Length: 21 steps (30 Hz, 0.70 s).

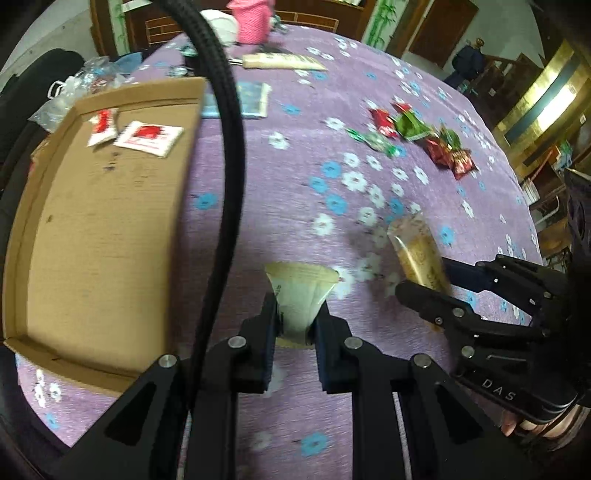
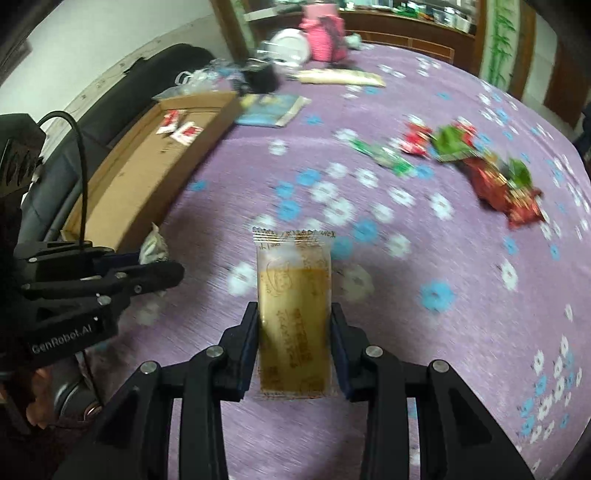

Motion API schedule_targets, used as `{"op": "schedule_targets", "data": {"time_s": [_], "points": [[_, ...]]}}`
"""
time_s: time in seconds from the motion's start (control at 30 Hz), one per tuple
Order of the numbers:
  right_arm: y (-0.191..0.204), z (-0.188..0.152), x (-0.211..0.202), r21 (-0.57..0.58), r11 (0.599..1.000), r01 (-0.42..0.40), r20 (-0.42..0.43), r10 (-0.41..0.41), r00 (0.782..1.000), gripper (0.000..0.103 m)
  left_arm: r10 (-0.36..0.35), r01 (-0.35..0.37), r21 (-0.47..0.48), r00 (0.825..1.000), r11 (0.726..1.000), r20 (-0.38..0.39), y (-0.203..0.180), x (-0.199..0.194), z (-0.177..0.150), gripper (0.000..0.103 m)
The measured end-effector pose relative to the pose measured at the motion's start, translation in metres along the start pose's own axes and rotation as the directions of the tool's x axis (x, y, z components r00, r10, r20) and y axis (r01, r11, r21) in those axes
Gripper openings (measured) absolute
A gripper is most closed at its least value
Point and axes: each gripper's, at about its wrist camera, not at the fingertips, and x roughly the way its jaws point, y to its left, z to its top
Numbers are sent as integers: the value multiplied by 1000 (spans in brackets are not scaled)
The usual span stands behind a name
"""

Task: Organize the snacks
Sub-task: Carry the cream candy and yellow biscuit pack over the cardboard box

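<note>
My left gripper (image 1: 295, 314) is shut on a pale beige snack packet (image 1: 301, 295) and holds it above the purple flowered tablecloth (image 1: 295, 184). My right gripper (image 2: 294, 321) is shut on a tan wafer packet (image 2: 293, 310); it shows at the right of the left wrist view (image 1: 419, 254). A shallow cardboard box (image 1: 103, 229) lies to the left with two red-and-white sachets (image 1: 149, 138) at its far end. A pile of red and green candies (image 1: 417, 134) lies at the far right; it also shows in the right wrist view (image 2: 480, 166).
A blue booklet (image 2: 271, 109), a long beige packet (image 1: 284, 61), a pink bag (image 1: 251, 18) and a white plate (image 2: 290, 44) lie at the table's far side. Clear plastic bags (image 1: 74, 85) sit behind the box. A black cable (image 1: 229, 147) crosses the left wrist view.
</note>
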Motion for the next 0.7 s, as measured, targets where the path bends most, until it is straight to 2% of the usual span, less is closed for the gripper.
{"op": "schedule_targets", "data": {"time_s": [0.37, 0.7], "points": [[70, 43, 18, -115, 990, -85, 12, 87, 996, 36, 61, -56, -99, 997, 994, 48, 76, -24, 15, 20], [122, 103, 46, -195, 972, -130, 24, 137, 990, 36, 176, -159, -186, 981, 970, 81, 147, -26, 61, 20]]}}
